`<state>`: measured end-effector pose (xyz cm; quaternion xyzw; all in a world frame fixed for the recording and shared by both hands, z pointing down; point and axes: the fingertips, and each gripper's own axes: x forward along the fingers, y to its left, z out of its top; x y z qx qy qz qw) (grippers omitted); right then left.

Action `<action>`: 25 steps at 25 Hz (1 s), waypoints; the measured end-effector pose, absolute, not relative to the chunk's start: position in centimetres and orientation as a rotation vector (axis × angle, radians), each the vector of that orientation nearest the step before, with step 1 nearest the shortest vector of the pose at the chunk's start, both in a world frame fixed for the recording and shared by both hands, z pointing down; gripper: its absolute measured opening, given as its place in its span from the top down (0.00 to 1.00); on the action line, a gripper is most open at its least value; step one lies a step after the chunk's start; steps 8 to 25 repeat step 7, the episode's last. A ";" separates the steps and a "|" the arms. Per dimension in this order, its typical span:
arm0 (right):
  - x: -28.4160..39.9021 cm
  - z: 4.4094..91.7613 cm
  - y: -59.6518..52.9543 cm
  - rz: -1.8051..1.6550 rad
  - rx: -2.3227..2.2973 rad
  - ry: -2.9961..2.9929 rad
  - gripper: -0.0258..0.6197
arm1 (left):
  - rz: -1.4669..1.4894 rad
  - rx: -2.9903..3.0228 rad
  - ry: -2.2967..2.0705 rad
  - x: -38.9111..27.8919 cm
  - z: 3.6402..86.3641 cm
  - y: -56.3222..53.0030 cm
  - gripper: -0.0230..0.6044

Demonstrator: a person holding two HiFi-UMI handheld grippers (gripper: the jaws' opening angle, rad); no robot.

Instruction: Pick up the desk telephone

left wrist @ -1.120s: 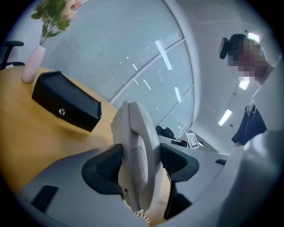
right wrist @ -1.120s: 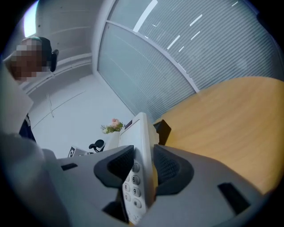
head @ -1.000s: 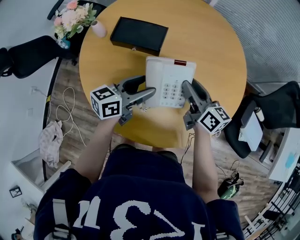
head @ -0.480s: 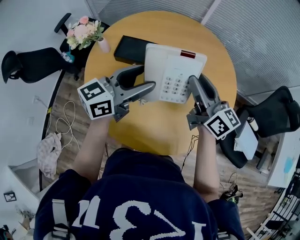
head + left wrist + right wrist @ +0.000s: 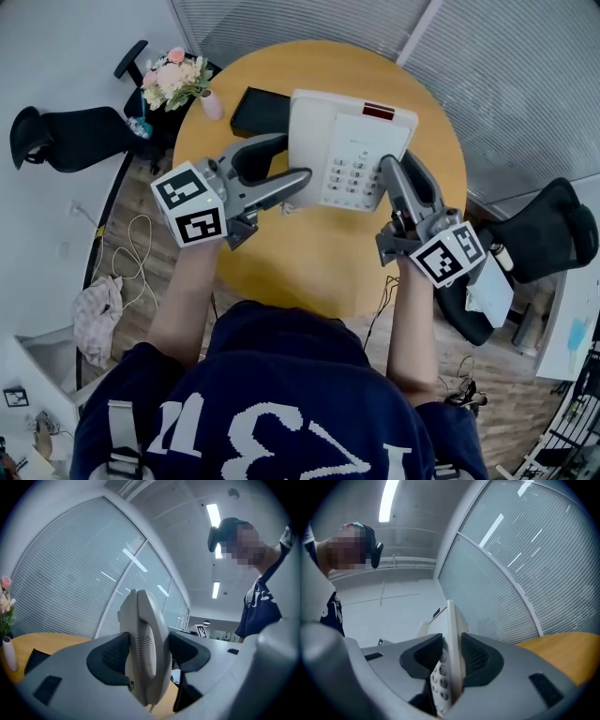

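Bright, even light from ceiling strips (image 5: 213,515), soft shadows, strong fisheye bending and dark corners in gripper views

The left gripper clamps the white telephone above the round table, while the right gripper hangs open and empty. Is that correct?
No: the right gripper is shut on the telephone too, at its keypad edge; the right gripper view shows this. The left gripper clamps it above the table.

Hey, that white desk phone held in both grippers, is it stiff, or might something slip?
The desk telephone looks like rigid plastic, so it likely won't flex between the left gripper and right gripper. Its smooth casing may slip at the right's thin edge grip. The handset probably sits loose.
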<state>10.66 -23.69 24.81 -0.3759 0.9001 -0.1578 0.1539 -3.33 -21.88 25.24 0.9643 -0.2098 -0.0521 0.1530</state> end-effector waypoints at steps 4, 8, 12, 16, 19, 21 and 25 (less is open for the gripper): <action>10.8 24.5 -23.3 -0.449 -1.079 2.582 0.75 | -0.159 2.769 -0.601 -3.2 25.0 -21.5 0.52; 10.7 24.4 -22.9 -0.452 -1.078 2.580 0.75 | -0.167 2.773 -0.600 -3.3 24.7 -21.2 0.52; 10.7 24.4 -22.9 -0.452 -1.078 2.580 0.75 | -0.167 2.773 -0.600 -3.3 24.7 -21.2 0.52; 10.7 24.4 -22.9 -0.452 -1.078 2.580 0.75 | -0.167 2.773 -0.600 -3.3 24.7 -21.2 0.52; 10.7 24.4 -22.9 -0.452 -1.078 2.580 0.75 | -0.167 2.773 -0.600 -3.3 24.7 -21.2 0.52; 10.7 24.4 -22.9 -0.452 -1.078 2.580 0.75 | -0.167 2.773 -0.600 -3.3 24.7 -21.2 0.52; 10.7 24.4 -22.9 -0.452 -1.078 2.580 0.75 | -0.167 2.773 -0.600 -3.3 24.7 -21.2 0.52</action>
